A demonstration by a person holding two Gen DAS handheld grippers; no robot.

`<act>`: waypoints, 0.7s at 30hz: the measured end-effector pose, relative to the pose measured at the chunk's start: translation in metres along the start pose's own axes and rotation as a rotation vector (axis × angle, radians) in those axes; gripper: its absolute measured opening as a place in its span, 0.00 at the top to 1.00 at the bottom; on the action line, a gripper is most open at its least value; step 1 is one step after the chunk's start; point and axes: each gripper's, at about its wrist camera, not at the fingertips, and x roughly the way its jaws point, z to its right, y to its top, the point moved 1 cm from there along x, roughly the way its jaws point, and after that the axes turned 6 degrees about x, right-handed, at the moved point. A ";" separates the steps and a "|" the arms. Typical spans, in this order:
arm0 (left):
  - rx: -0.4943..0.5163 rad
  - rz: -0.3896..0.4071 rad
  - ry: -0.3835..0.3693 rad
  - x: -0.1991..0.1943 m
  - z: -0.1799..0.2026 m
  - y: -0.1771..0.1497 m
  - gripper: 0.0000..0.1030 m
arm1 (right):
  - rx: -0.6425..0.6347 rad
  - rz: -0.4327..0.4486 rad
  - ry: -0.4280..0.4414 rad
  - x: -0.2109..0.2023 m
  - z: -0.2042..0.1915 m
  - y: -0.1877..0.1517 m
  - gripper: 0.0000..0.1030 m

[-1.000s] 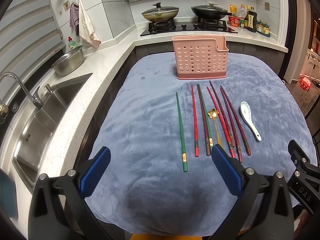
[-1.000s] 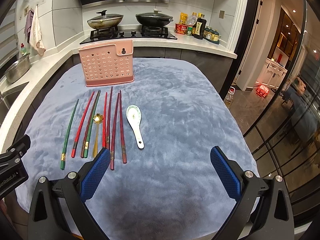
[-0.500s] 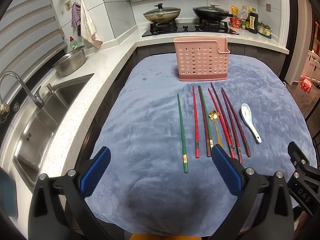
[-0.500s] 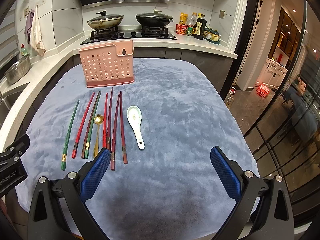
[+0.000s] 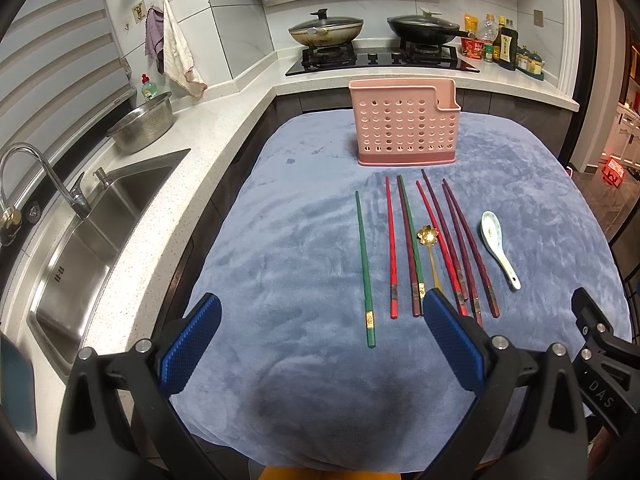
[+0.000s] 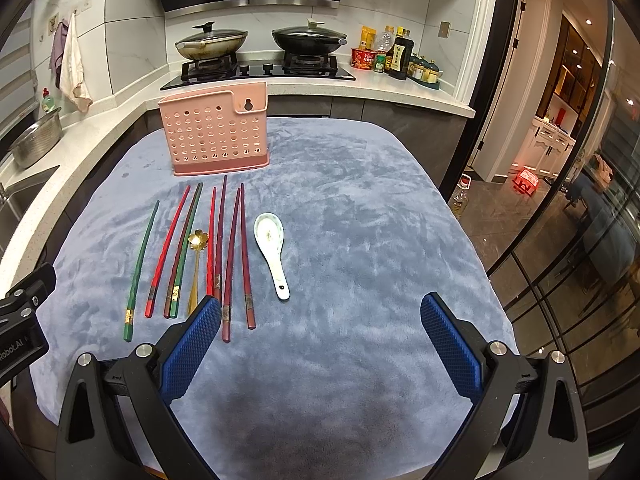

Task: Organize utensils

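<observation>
A pink perforated utensil holder (image 5: 404, 128) (image 6: 218, 132) stands upright at the far side of a blue-grey cloth. In front of it lie several chopsticks in a row: a lone green one (image 5: 365, 264) (image 6: 140, 266) at the left, then red, green and dark maroon ones (image 5: 460, 248) (image 6: 230, 256). A small gold spoon (image 5: 429, 240) (image 6: 197, 252) lies among them. A white ceramic spoon (image 5: 498, 246) (image 6: 274, 248) lies to their right. My left gripper (image 5: 318, 340) is open, near the chopsticks' near ends. My right gripper (image 6: 318, 340) is open over bare cloth, holding nothing.
The cloth (image 5: 280, 280) covers a table beside a white counter with a steel sink (image 5: 88, 232) and a colander (image 5: 142, 128). Behind the holder is a stove with two lidded pans (image 5: 326, 28). Bottles (image 6: 394, 54) stand at the back right. Glass doors (image 6: 580, 240) lie right.
Both grippers have shifted slightly; the holder and utensils sit a little lower in the views than a second ago. Nothing on the cloth has moved.
</observation>
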 end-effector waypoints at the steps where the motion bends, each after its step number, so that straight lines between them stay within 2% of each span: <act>1: 0.000 0.000 0.000 0.000 0.000 0.000 0.07 | 0.001 0.000 -0.001 0.000 0.000 -0.001 0.07; 21: -0.009 -0.010 0.001 0.000 -0.006 0.000 0.07 | 0.001 0.000 0.000 0.000 -0.001 0.000 0.07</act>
